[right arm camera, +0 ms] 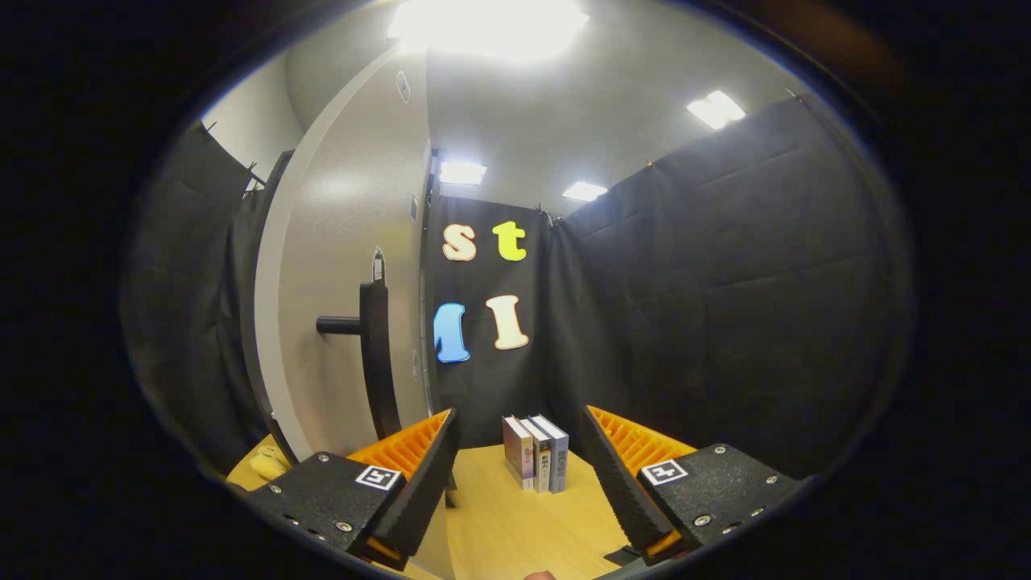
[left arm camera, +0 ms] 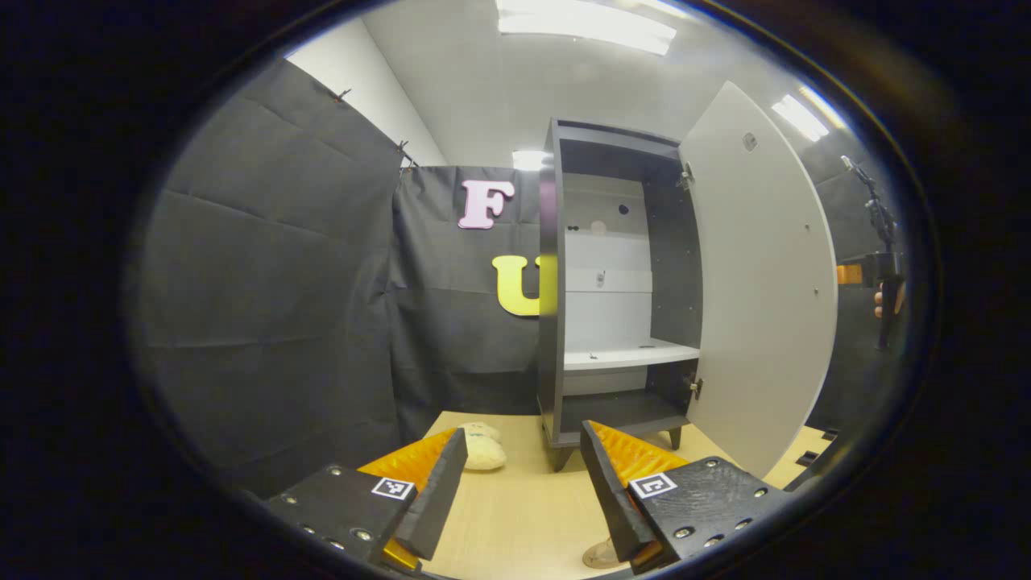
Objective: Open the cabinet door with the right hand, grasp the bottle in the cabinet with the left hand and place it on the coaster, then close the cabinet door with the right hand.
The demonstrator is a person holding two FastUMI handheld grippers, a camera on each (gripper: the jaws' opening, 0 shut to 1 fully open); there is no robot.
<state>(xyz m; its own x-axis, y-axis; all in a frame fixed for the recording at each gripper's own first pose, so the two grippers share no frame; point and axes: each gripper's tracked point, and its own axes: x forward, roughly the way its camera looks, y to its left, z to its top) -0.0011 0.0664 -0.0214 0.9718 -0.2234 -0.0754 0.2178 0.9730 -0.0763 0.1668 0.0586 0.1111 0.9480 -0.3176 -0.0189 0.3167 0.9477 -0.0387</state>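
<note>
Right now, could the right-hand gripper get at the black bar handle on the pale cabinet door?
Probably yes. The right gripper is open, and the black bar handle stands close ahead, a little left of its fingers, on the pale cabinet door's outer face. Nothing lies between them.

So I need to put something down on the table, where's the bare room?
Bare light wooden tabletop lies between the grey open-doored cabinet and the left tongs, bordered left by a pale plush toy. Another free strip runs before the three upright books. Crowded near the open white door.
</note>
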